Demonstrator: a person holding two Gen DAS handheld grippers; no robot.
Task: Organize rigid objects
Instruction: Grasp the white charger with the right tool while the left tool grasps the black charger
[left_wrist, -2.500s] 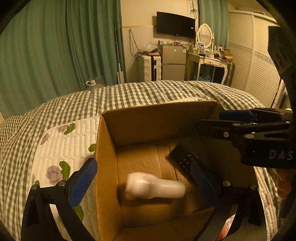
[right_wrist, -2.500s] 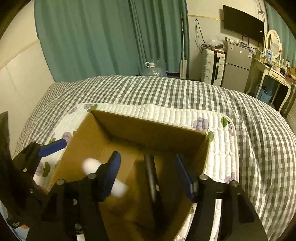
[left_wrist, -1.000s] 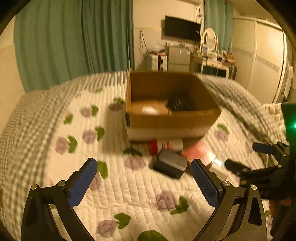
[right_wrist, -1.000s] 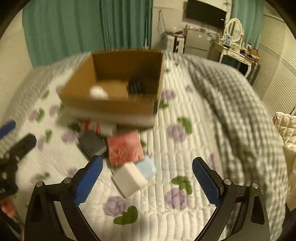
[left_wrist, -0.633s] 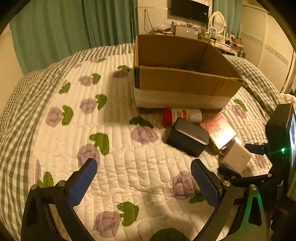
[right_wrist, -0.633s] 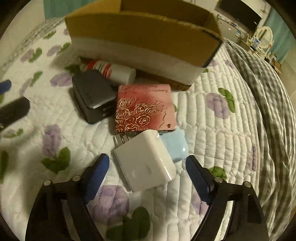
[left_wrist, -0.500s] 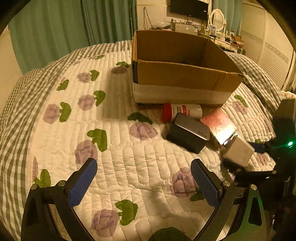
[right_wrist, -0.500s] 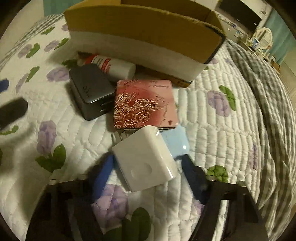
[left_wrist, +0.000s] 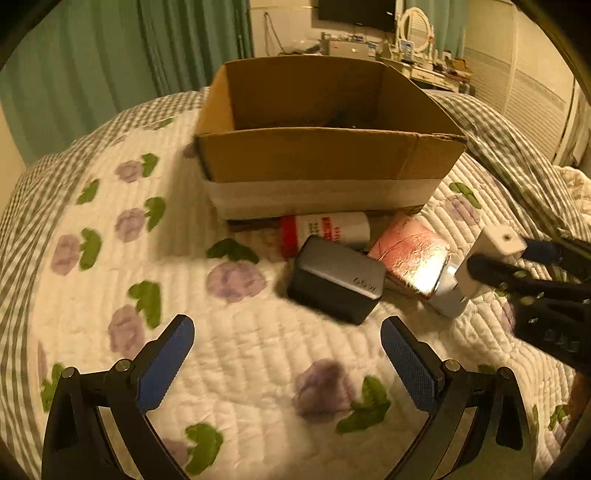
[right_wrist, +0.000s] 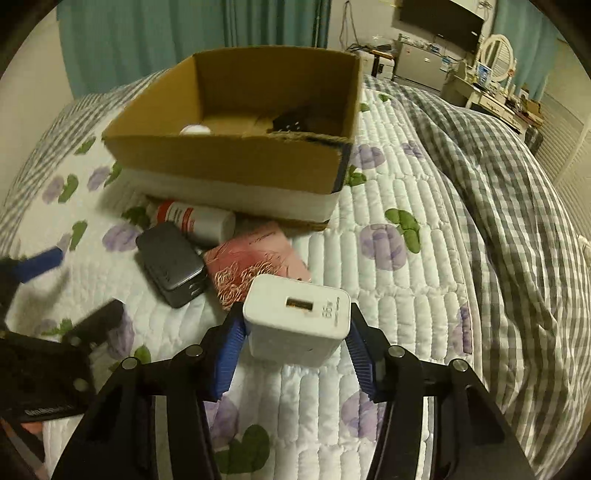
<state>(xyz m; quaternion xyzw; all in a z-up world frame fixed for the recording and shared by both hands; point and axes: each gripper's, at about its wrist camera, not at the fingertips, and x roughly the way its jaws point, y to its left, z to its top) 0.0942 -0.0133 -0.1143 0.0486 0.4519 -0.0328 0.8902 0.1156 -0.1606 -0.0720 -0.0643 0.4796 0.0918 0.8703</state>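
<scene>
White plastic fills the right tongs (right_wrist: 295, 343): a square charger block (right_wrist: 297, 317) sits between the blue pads (right_wrist: 229, 354), its port face turned up toward the camera, and the jaws are closing in on its two flat sides, which seems the sensible place to pinch a smooth, hard block. It looks tilted up off the quilted bed (right_wrist: 406, 295), with one end perhaps still resting there; I cannot tell for sure. The cardboard box (right_wrist: 236, 162) stands at twelve o'clock from the block, open at the top, with a pale rounded item and something dark already inside, so I take it as the bin where the loose things belong. Between block and box lie the leftovers: a pink embossed case (right_wrist: 255, 273) just beyond the charger, a dark grey power bank (right_wrist: 170, 269) at about ten o'clock, and a red-and-white tube (right_wrist: 195, 221) tucked against the foot of the box. The left tongs (left_wrist: 288, 365) hang wide apart over bare quilt with nothing between them, the power bank at roughly one o'clock ahead, which suggests that is their next pick. A soft bed gives way under pressure, so a grip on the sides beats pushing down.
</scene>
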